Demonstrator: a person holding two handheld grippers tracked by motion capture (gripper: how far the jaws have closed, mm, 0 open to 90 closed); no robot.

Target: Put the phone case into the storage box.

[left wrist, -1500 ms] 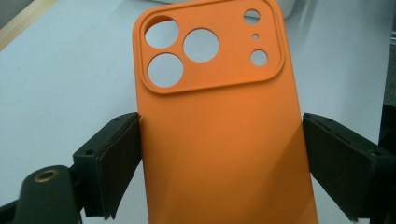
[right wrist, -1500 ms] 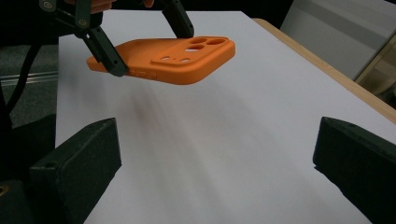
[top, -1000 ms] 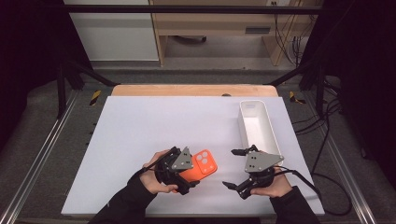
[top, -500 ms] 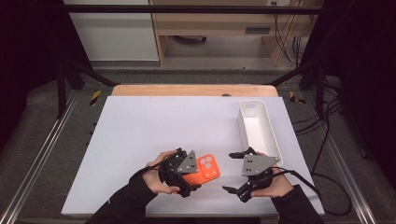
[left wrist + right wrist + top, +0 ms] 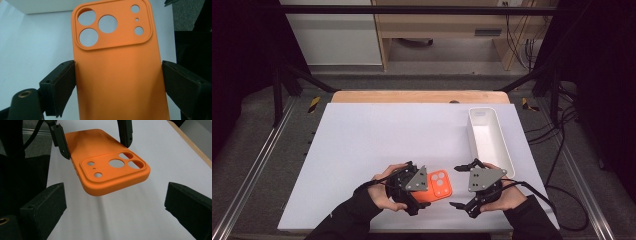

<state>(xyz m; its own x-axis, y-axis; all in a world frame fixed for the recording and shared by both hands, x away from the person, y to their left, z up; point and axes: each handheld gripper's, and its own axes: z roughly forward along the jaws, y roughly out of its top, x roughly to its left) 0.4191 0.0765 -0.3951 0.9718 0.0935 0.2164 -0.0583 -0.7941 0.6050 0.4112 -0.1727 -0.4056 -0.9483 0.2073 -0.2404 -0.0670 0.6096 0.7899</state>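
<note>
Pinching the orange phone case [image 5: 117, 65] by its long edges with the left gripper [image 5: 412, 186], near the white tray [image 5: 504, 150], lifted so the right gripper [image 5: 467, 187], fingers [image 5: 42, 207] spread and just closing, can grab its end.

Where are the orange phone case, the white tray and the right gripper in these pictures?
orange phone case [image 5: 117, 75]: left gripper view, on its flat back below the camera holes.
white tray [image 5: 502, 145]: high view, on its right wall.
right gripper [image 5: 460, 186]: high view, midway between its fingertips.
</note>
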